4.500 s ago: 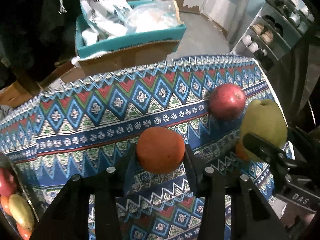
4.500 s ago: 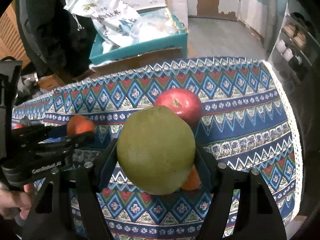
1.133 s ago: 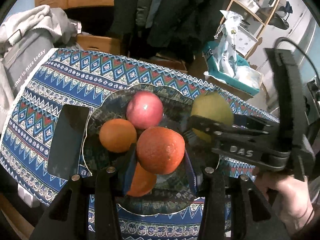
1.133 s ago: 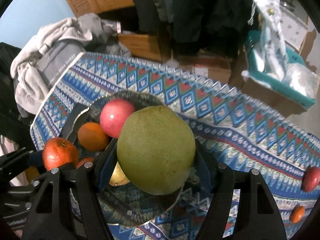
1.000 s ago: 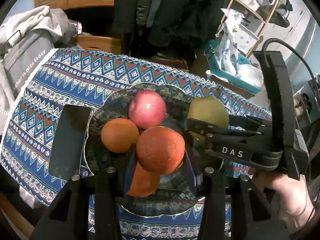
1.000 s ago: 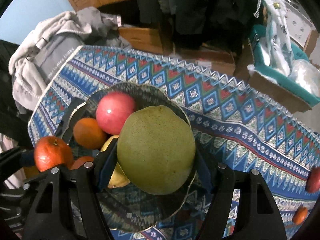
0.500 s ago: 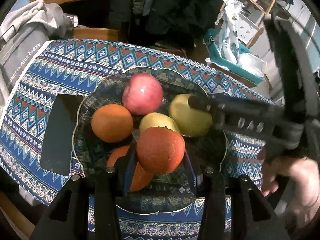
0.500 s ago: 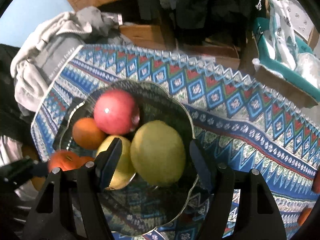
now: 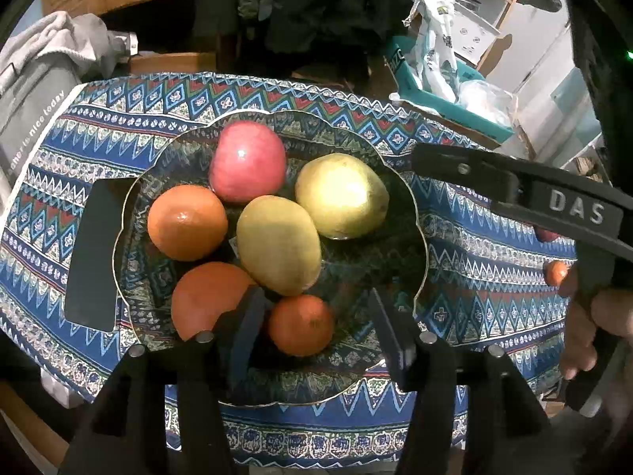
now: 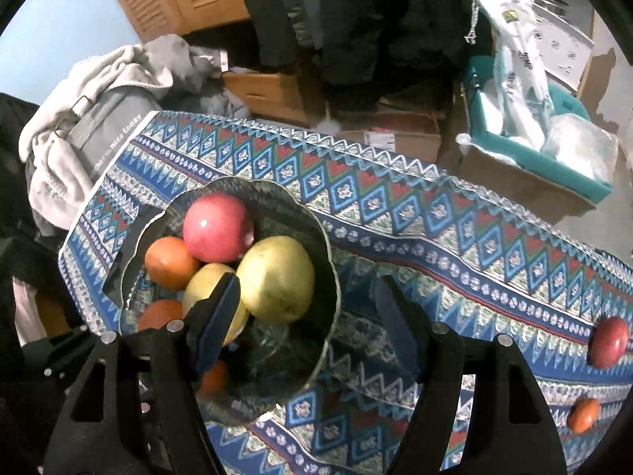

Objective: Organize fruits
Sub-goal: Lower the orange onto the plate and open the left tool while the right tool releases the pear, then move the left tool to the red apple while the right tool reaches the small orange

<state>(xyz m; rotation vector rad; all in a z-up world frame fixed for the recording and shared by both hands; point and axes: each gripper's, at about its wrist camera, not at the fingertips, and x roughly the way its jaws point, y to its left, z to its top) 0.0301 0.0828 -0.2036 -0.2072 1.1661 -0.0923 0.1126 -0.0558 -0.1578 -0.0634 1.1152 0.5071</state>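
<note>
A glass bowl (image 9: 419,237) on the patterned cloth holds a red apple (image 9: 247,160), a green pear (image 9: 342,196), a yellow mango (image 9: 279,243) and three oranges. The small orange (image 9: 300,324) lies in the bowl between the open fingers of my left gripper (image 9: 312,328). My right gripper (image 10: 306,318) is open and empty above the bowl's right side (image 10: 334,277), with the pear (image 10: 277,279) just left of it. A red apple (image 10: 607,340) and a small orange (image 10: 583,415) lie on the cloth at far right.
A black phone (image 9: 95,257) lies on the cloth left of the bowl. Beyond the table are a grey bag (image 10: 107,134), cardboard boxes and a teal box (image 10: 554,158) with plastic bags. The right gripper's body (image 9: 554,202) crosses the left wrist view.
Both grippers carried fruit from the right end of the table to the bowl. The right gripper opened and left the pear in the bowl; the left gripper opened and left the orange there.
</note>
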